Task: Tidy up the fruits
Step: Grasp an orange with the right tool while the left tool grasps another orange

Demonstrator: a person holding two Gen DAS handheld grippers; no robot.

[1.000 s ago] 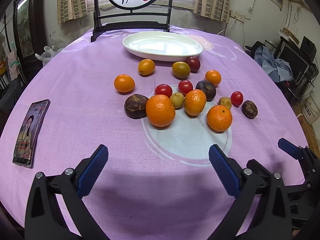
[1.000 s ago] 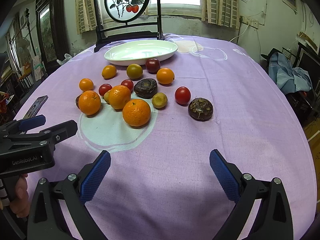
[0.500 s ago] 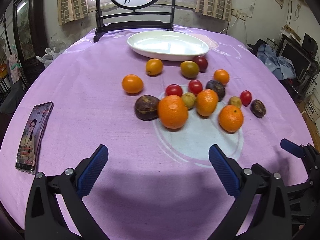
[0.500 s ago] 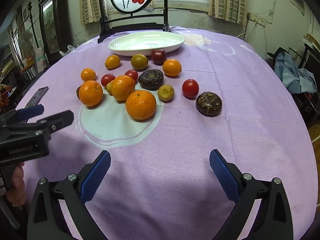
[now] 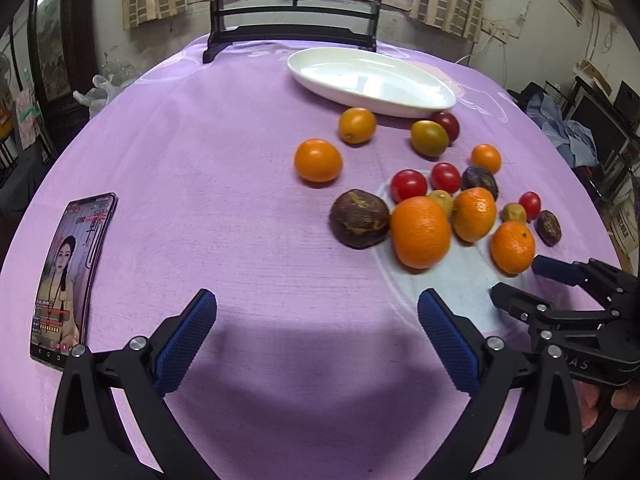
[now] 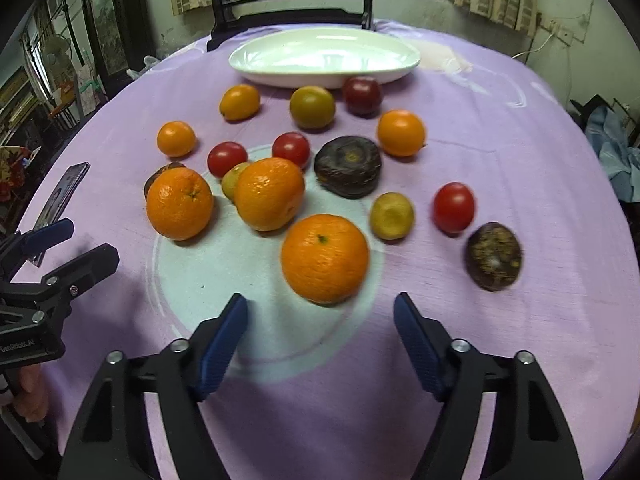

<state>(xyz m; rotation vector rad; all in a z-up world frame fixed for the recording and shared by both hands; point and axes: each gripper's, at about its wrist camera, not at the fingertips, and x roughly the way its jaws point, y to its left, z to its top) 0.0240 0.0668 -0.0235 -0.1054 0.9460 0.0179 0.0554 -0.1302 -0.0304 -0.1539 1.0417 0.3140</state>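
Several fruits lie loose on the purple tablecloth: oranges, red tomatoes, dark wrinkled passion fruits and small yellow-green ones. A white oval plate stands empty behind them. My right gripper is open and empty, just in front of the nearest orange; it also shows in the left wrist view. My left gripper is open and empty, to the left of the fruit, with a large orange and a passion fruit ahead on its right.
A phone with a lit screen lies on the cloth at the left. A dark wooden stand with a round painted panel stands behind the plate. The table edge curves away on the right, with clutter beyond.
My right gripper has moved forward toward the nearest orange, and its fingers have narrowed somewhat. My left gripper has shifted left, so the fruit now sits to its right. No fruit has moved.
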